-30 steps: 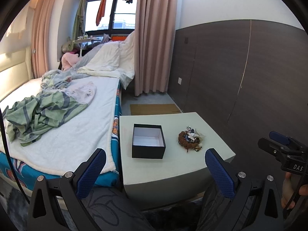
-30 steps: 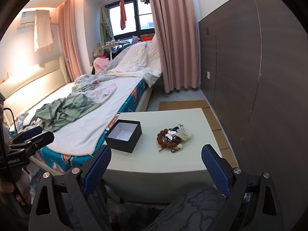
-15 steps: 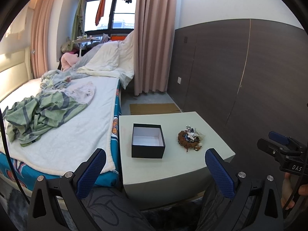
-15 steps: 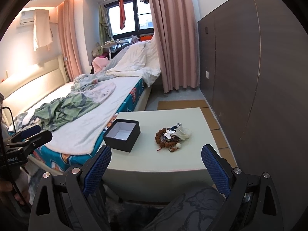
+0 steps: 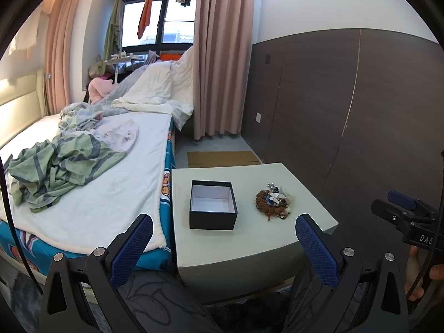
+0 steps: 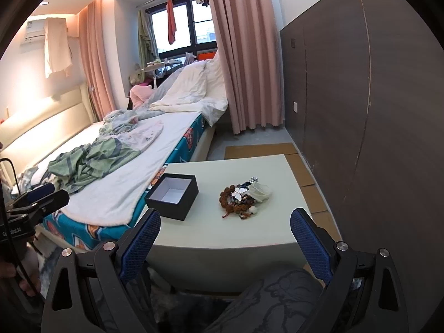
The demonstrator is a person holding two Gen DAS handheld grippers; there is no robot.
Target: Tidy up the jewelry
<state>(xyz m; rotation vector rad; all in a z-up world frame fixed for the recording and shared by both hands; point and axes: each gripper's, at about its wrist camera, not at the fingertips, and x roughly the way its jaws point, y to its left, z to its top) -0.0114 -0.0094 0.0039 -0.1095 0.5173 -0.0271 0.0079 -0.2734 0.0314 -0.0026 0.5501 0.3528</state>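
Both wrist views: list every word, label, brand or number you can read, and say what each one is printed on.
"DAS": white letters on the black body of the right tool, cut off at the edge of the left wrist view.
White lettering on the black body of the left tool in the right wrist view: too small and tilted to read surely.
Black box, jewelry pile, table: no text visible.

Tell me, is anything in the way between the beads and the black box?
Nothing visible. The beads lie in a pile on the table, apart from the open box, with only bare tabletop between them. Both grippers hang open short of the table, with nothing between them and the pile.
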